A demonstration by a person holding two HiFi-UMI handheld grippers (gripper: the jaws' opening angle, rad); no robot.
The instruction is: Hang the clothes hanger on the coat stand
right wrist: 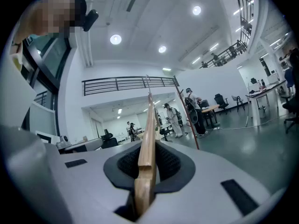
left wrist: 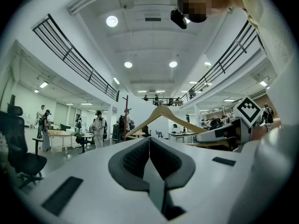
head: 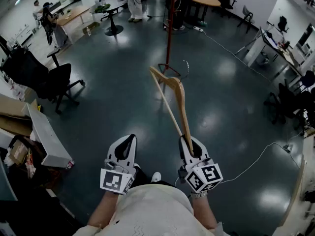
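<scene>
A wooden clothes hanger (head: 177, 103) sticks out forward from my right gripper (head: 189, 142), which is shut on the end of one arm. Its metal hook (head: 186, 66) points toward the coat stand (head: 169, 29), a red pole rising from the dark floor just beyond it. In the right gripper view the hanger (right wrist: 148, 139) runs edge-on between the pads of the right gripper (right wrist: 148, 148), with the coat stand (right wrist: 188, 115) to its right. My left gripper (head: 128, 140) is held beside it, shut and empty. The left gripper view shows the left gripper (left wrist: 149, 143), the hanger (left wrist: 161, 112) and the stand (left wrist: 126, 113) far off.
A black office chair (head: 47, 80) stands at the left, with cardboard boxes (head: 12, 113) and a white shelf nearer. A white cable (head: 256, 161) runs across the floor at the right. People (head: 134, 3) and desks (head: 109, 8) are behind the stand.
</scene>
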